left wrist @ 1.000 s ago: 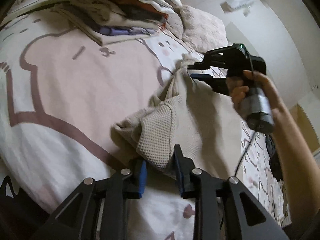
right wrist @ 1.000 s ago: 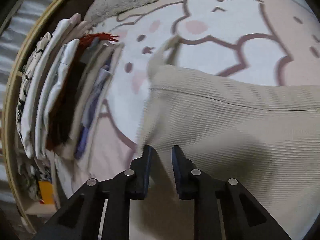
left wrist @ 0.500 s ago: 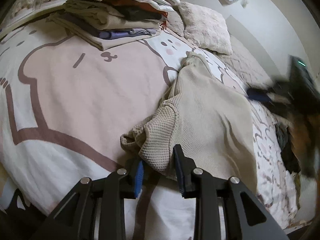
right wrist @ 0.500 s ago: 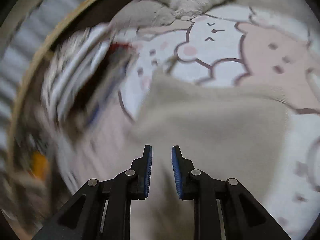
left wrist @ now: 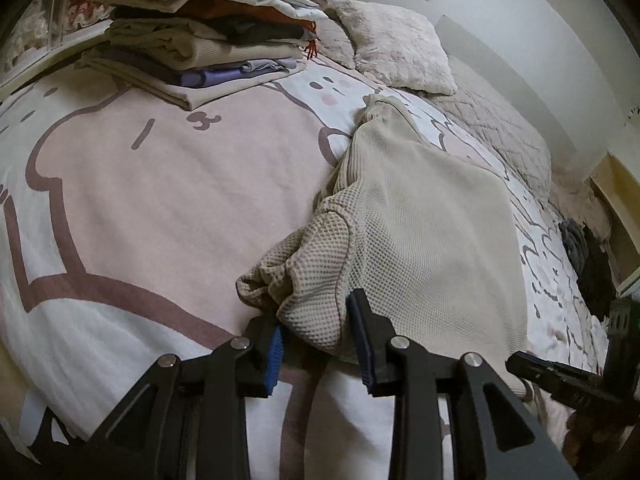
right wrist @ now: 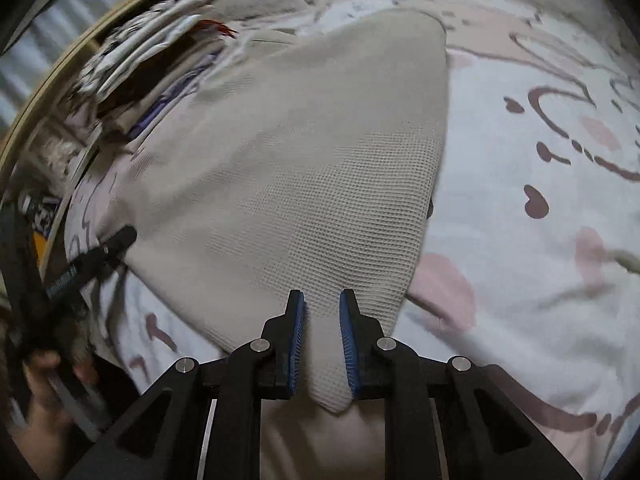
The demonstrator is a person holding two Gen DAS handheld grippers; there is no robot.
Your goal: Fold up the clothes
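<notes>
While both jaws gape, beige garment [left wrist: 420,216] lies between each gripper [left wrist: 318,344].

Waffle-knit garment [left wrist: 420,240] was beige, fine grid texture. Bedspread [left wrist: 160,184] was white and pale pink, brown cartoon outlines, pink blush spots. Folded stack [left wrist: 208,40] showed cream, white, lavender, black, rust-orange layers. Fluffy pillow [left wrist: 396,46] was off-white. Gripper pads [right wrist: 298,344] were blue on black frames. Wall [left wrist: 540,40] was white.
</notes>
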